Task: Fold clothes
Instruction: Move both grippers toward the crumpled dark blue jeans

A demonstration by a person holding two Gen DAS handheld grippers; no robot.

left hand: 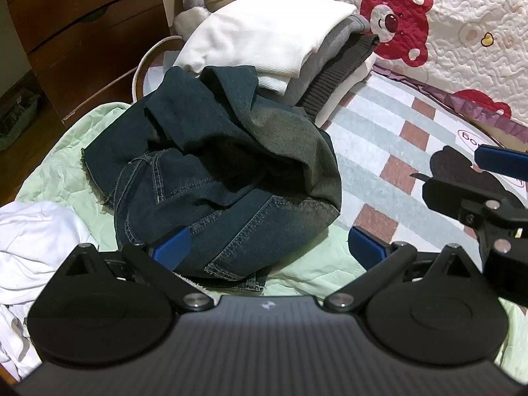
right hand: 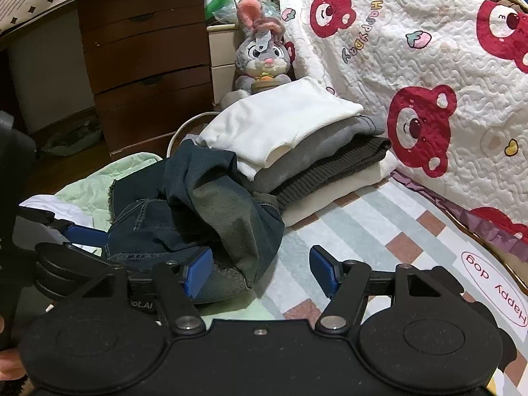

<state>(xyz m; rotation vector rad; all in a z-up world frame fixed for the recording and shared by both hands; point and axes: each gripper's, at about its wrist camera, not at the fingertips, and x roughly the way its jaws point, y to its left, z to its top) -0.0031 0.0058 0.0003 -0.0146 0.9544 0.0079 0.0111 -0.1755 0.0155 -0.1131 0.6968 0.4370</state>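
Crumpled dark blue denim jeans (left hand: 224, 178) lie on the bed just ahead of both grippers; left gripper (left hand: 269, 247) and right gripper (right hand: 260, 270) spread wide, grasping nothing, blue fingers (right hand: 198, 274) bordering the heap

Under the jeans (left hand: 211, 178) — hidden stretch of green quilt (left hand: 62, 165). White garment (left hand: 29, 250) cut off at left edge. Lower layers of folded stack (right hand: 297, 151) mostly covered — kinds unclear.
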